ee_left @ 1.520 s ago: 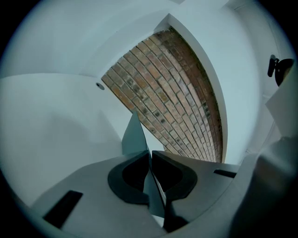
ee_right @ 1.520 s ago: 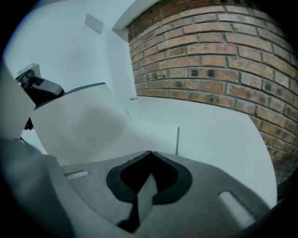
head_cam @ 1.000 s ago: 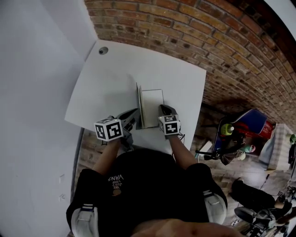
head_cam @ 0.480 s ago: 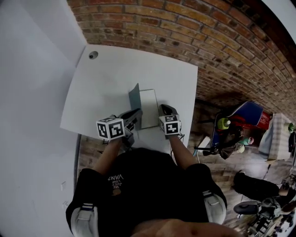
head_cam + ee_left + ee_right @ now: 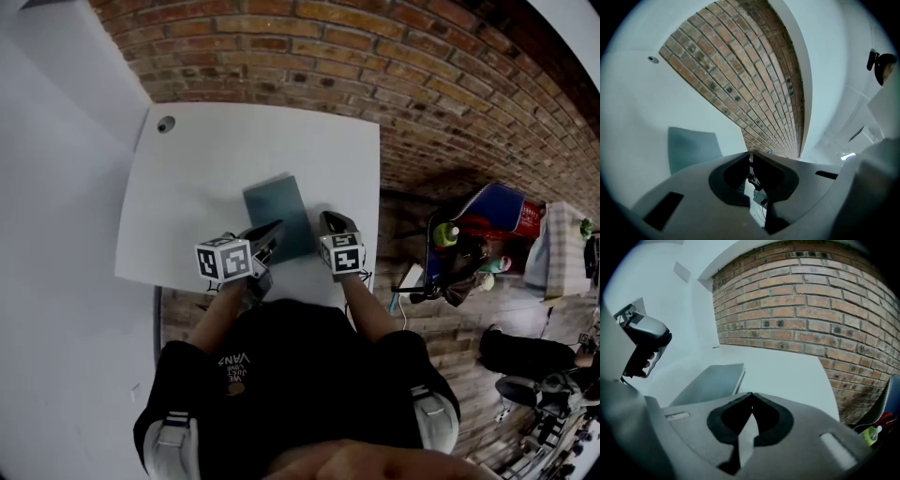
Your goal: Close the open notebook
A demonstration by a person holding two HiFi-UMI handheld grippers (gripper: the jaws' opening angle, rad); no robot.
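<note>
Notebook [image 5: 279, 217]: closed, lying flat with its grey-teal cover up, on the white table [image 5: 206, 159], nearer the near edge than the far edge and a little right of the middle, its long sides running slightly askew to the table's sides; page edges show along one side in the right gripper view [image 5: 712, 383]. Left gripper [image 5: 274, 231]: at the notebook's near left corner, tip over or just at the cover's edge, contact not determinable; jaws drawn together to a thin slit with nothing between them [image 5: 751, 154], the notebook [image 5: 691, 147] lying off to one side of them. Right gripper [image 5: 330, 220]: just beside the notebook's right edge near its near corner, over bare table; jaws clenched tip to tip, empty [image 5: 751, 394]. Marker cube [image 5: 222, 261] on the left gripper, a second one [image 5: 343, 255] on the right. Round hole [image 5: 166, 124] at the table's far left corner. Brick wall [image 5: 375, 66] beyond the far edge. Person in a dark shirt [image 5: 291, 375] at the near edge, one gripper in each hand
</note>
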